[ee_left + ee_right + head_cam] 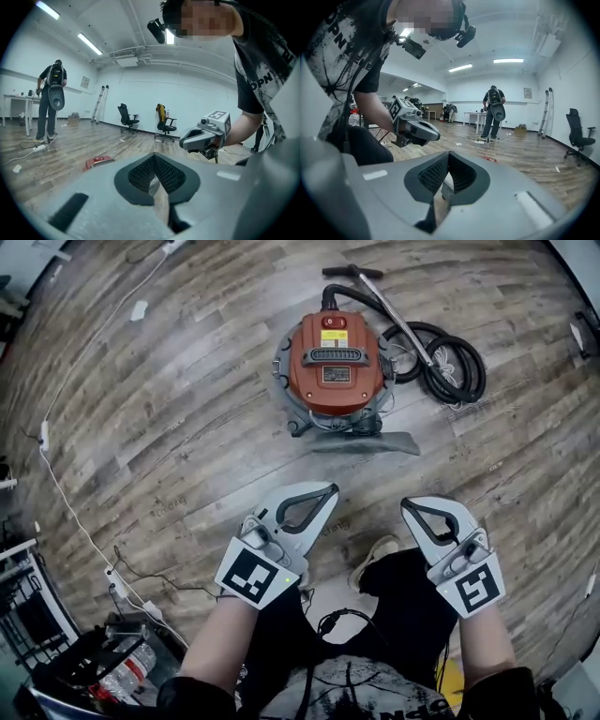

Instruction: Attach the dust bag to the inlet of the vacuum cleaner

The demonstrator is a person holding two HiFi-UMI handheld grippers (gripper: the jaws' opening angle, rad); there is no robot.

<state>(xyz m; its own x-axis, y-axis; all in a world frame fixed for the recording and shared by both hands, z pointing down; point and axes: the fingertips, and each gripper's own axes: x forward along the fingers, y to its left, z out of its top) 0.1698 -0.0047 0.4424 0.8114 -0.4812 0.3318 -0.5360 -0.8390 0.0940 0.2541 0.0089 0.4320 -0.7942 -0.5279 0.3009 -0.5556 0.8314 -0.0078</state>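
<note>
The person wears a grey T-shirt (361, 695) with black print, black sleeves (192, 697), black trousers (417, 601) and a tan shoe (375, 557), with a black cable (330, 620) across the front. Left claw (328, 491) and right claw (411, 506) are pale grey shells with black ribbed pads (140, 174) and black-and-white marker cubes (255, 576).

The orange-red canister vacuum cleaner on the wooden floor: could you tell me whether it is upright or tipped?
Upright: the orange-red canister vacuum cleaner shows its top to the steeply downward head view, with its grey carry handle facing up.
</note>
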